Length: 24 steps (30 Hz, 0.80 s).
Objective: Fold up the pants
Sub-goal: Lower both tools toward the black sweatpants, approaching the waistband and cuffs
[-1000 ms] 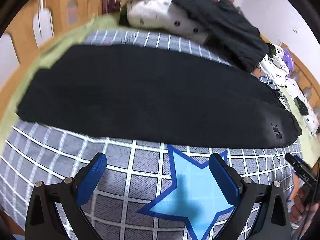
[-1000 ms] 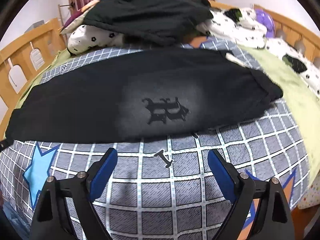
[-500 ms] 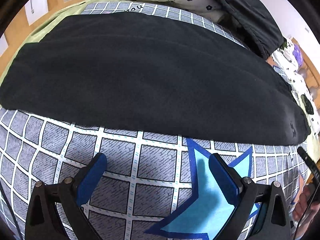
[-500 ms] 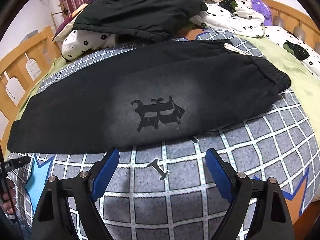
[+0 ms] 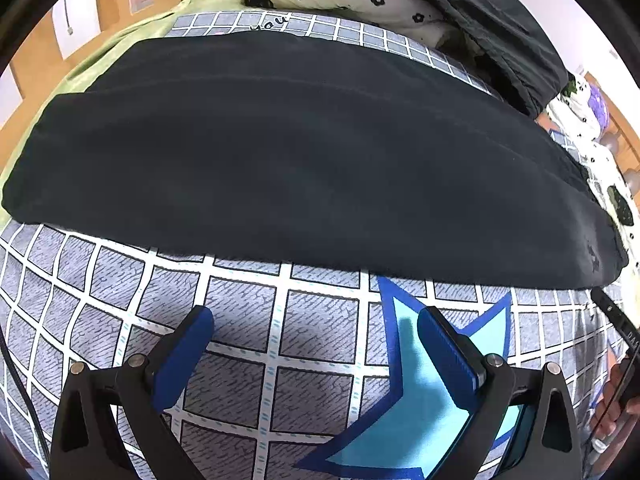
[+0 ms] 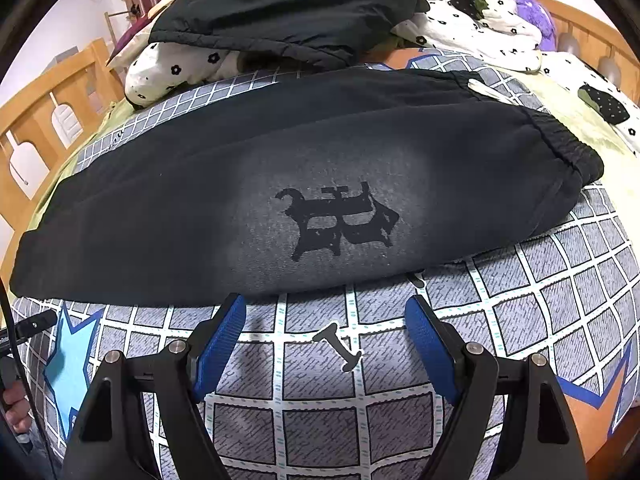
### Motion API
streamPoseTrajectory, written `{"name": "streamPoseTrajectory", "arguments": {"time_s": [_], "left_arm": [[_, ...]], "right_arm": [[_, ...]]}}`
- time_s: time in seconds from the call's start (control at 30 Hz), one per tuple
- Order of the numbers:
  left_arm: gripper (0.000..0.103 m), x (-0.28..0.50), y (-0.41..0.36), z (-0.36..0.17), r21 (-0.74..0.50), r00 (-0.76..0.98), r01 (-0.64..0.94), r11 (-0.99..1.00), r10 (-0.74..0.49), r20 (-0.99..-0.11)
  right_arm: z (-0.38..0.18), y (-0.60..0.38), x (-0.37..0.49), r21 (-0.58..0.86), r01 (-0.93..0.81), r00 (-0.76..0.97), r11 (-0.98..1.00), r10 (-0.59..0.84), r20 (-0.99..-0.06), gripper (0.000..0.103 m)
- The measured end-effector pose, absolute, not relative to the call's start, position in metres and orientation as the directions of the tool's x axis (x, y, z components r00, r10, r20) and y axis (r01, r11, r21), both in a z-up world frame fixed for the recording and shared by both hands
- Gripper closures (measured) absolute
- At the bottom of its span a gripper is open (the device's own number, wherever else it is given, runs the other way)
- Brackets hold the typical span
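Observation:
Black pants (image 5: 304, 168) lie flat across the bed, folded lengthwise, leg ends at the left and the elastic waistband (image 6: 560, 148) at the right. A faded grey patch with a black gothic letter (image 6: 340, 220) shows on the thigh in the right wrist view. My left gripper (image 5: 316, 320) is open and empty, just short of the pants' near edge, over the checked bedspread. My right gripper (image 6: 326, 308) is open and empty, its left fingertip (image 6: 234, 312) close to the pants' near edge below the letter.
The grey checked bedspread (image 6: 320, 420) has blue star prints (image 5: 432, 392). A pile of dark clothes (image 6: 288, 4) and white flowered bedding (image 6: 472, 28) lies behind the pants. A wooden bed rail (image 6: 48, 92) runs at the left. The other gripper's tip (image 5: 612, 312) shows at the right edge.
Both grippers have moved forward and lower toward the near edge of the pants, which now fill more of each view. Both stay open. The pants have not moved.

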<state>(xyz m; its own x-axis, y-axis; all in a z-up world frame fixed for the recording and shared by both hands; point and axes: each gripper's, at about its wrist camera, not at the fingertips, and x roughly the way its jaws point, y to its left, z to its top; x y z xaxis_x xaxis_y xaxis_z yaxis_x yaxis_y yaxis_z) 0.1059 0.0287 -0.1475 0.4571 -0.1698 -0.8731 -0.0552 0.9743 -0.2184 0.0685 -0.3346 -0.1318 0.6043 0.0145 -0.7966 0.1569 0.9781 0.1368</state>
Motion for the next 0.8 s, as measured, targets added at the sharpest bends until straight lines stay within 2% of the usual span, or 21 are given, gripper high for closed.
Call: {"name": "streamPoseTrajectory", "arguments": {"time_s": [0.3, 0.8], "left_arm": [[0.001, 0.101, 0.043, -0.137, -0.227, 0.491, -0.08, 0.971, -0.159, -0.856], [0.001, 0.093, 0.045, -0.096, -0.112, 0.553, -0.072, 0.991, -0.053, -0.831]], "right_arm": [[-0.129, -0.332, 0.065, 0.131, 0.148, 0.614, 0.98, 0.012, -0.789, 0.021], [-0.121, -0.336, 0.057, 0.14, 0.157, 0.639, 0.978, 0.008, -0.769, 0.021]]}}
